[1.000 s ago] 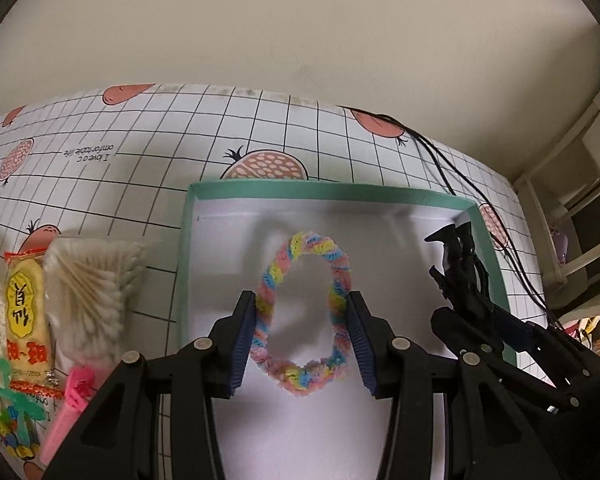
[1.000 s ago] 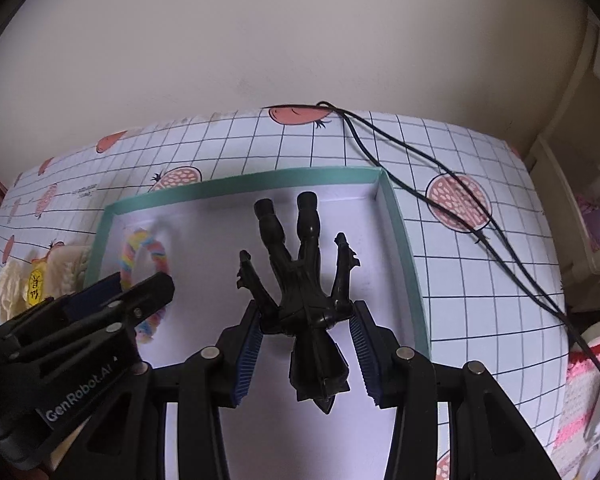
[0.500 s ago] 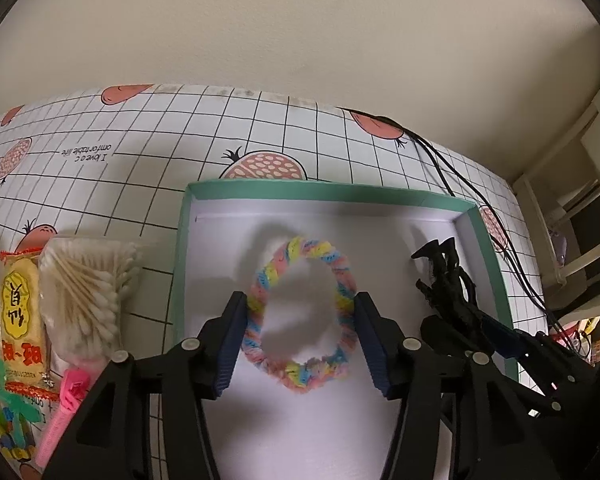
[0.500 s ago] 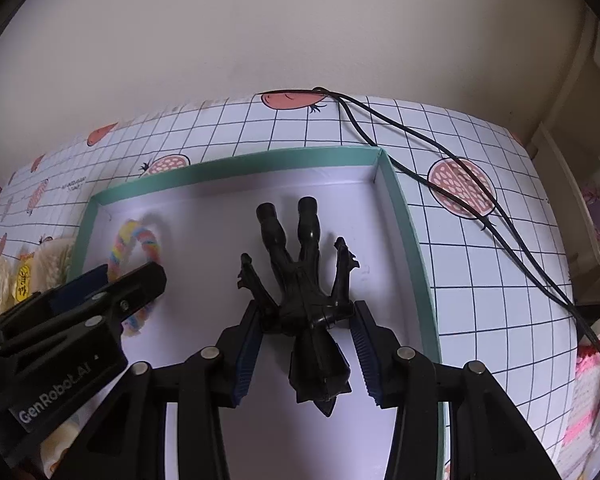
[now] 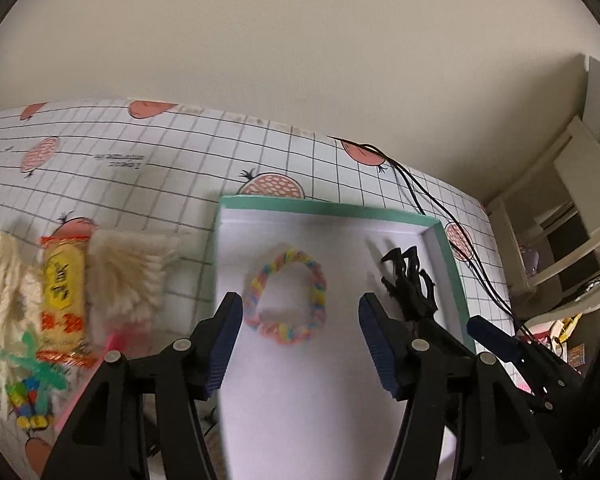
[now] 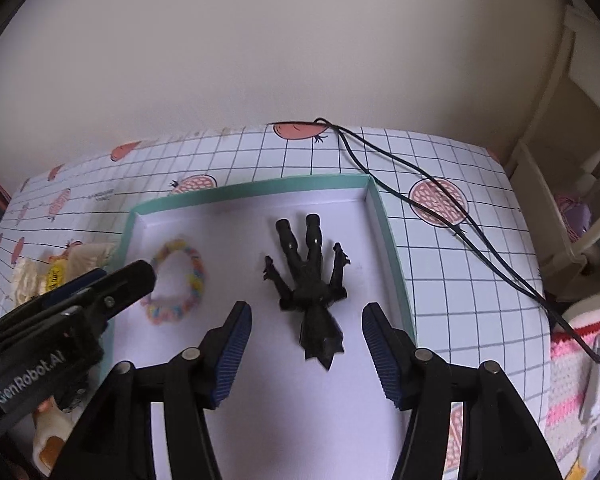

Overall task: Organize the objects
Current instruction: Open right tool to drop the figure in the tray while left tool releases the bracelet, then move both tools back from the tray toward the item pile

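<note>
One tray [image 5: 454, 264] holds two things: one braided ring [image 5: 286, 298] and one black figure [image 6: 310, 280]. Two grippers are in view, the left [image 5: 300, 344] and the right [image 6: 306, 350], each with two fingers. Two black cables [image 6: 420, 178] run across the one checked cloth [image 6: 460, 264]. Left of the tray lie one bundle of cotton swabs [image 5: 128, 276], one yellow packet [image 5: 62, 300], one pink item [image 5: 114, 340], one green piece [image 5: 40, 364] and some white stuff [image 5: 0, 280] that cannot be counted.
</note>
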A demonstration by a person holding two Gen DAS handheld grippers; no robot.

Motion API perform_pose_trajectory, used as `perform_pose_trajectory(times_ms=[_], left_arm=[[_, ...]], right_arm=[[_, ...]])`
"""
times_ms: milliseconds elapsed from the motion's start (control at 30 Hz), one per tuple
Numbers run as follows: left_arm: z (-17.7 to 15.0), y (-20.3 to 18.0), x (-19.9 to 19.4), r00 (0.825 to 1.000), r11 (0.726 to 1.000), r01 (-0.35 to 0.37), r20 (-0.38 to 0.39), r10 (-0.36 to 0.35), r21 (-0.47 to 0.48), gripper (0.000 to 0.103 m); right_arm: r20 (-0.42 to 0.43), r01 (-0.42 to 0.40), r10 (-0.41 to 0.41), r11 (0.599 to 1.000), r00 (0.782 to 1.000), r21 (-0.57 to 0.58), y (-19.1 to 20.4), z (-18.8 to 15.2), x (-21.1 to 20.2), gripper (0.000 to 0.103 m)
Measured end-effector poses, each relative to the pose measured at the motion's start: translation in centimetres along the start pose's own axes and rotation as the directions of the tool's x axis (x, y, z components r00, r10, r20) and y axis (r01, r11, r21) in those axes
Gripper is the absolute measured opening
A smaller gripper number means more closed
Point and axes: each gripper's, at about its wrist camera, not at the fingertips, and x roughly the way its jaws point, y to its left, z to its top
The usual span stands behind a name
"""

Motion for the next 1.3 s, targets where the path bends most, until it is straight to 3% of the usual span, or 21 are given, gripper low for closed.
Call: perform_pose_trajectory(times_ms=[233,333,567,700,1067,1167,1300], left_arm=[[-2.8,2.8,-2.4,0.998,0.998,-0.054,0.014,0.054,-0.021,0.071],[-3.9,4.3,-3.1,0.997,0.997,-0.071,0.018,0.072,-0.039,0.087],[-5.5,6.5,-5.2,0.991,0.992,-0.107,0.072,0.111,-0.065,0.103],[-6.1,6.9,-6.3,0.988,0.991,-0.113,0.097,0.119,-0.068,0.103],[-7.5,9.9,-8.9,0.983,0.986,-0.13,0.118,0.141,-0.1,0.103],[-7.8,11.5,-9.5,0.982,0.981,-0.134,0.113,0.15,-0.137,0.103],[-7.9,13.4,-10.8,0.983,0.976,-0.125,0.114,0.147,-0.178,0.103]], right_arm=[[0.004,-0.018,0.018,1.0,1.0,0.026,0.7,-2.7,-1.1,0.061],[0.013,-0.018,0.018,0.999,1.0,0.034,1.0,-4.0,-1.7,0.067],[0.035,-0.019,0.017,0.999,0.999,0.041,1.6,-6.0,-2.5,0.088],[0.056,-0.024,0.022,0.999,0.998,0.045,1.8,-6.8,-3.1,0.103],[0.074,-0.015,0.008,0.996,0.997,0.089,2.3,-7.3,-4.2,0.103],[0.085,-0.053,0.047,0.996,0.995,0.075,3.5,-7.1,-4.9,0.103],[0.099,-0.045,0.043,0.999,0.994,0.009,6.1,-6.8,-5.8,0.103]])
